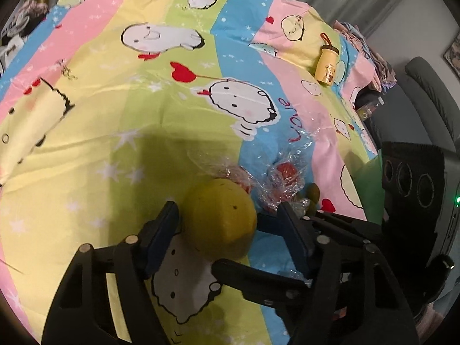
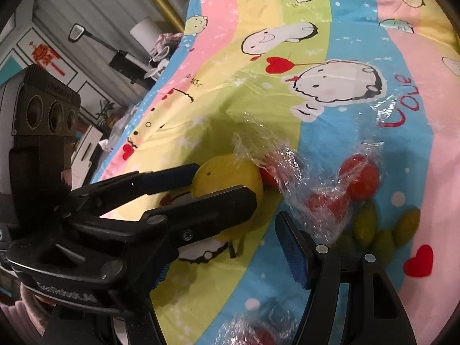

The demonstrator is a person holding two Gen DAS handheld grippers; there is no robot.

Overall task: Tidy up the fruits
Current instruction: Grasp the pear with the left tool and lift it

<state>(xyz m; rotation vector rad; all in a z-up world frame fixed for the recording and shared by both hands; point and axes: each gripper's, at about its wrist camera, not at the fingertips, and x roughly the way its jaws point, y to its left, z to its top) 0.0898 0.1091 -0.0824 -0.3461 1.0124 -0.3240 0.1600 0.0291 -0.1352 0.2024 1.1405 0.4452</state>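
Observation:
A big yellow-green round fruit (image 1: 222,218) lies on the cartoon-print cloth (image 1: 115,120). My left gripper (image 1: 228,215) is open around it, one blue-padded finger on each side with small gaps. In the right wrist view the same fruit (image 2: 227,178) sits between the left gripper's fingers (image 2: 172,178). Red fruits wrapped in clear film (image 2: 356,178) lie just right of it, also in the left wrist view (image 1: 284,175). Small green olive-like fruits (image 2: 366,224) lie beside them. My right gripper (image 2: 227,253) is open; only its right blue pad (image 2: 293,253) shows, the left finger hidden behind the left gripper.
A small yellow bottle (image 1: 326,64) lies on the cloth at the far right. The table edge runs down the right side, with a dark chair (image 1: 425,92) beyond. More film-wrapped red fruit (image 2: 250,330) sits at the bottom of the right wrist view.

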